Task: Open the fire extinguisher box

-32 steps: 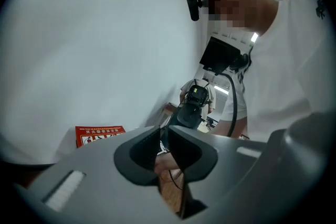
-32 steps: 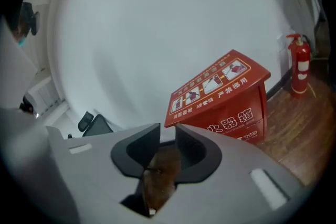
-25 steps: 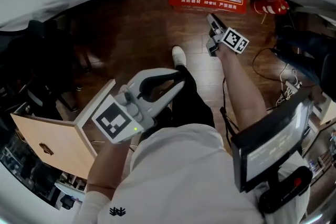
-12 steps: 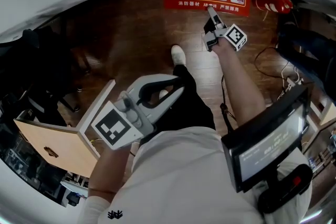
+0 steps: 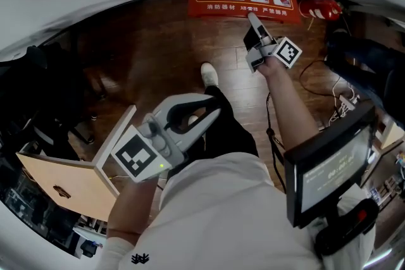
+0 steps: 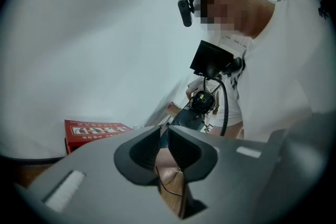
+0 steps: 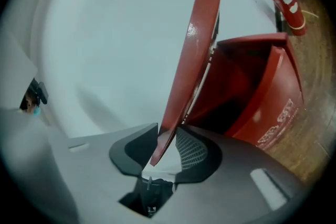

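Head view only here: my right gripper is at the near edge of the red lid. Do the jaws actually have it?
Observer: Yes. The right gripper view shows the lid's lower edge pinched between the jaws of the right gripper.
Operator: Is the box open at all?
Observer: Yes. The lid stands tilted up off the box, and the dark red inside is showing.
Operator: And the left gripper?
Observer: In its own view the left gripper has its jaws nearly together with nothing between them.
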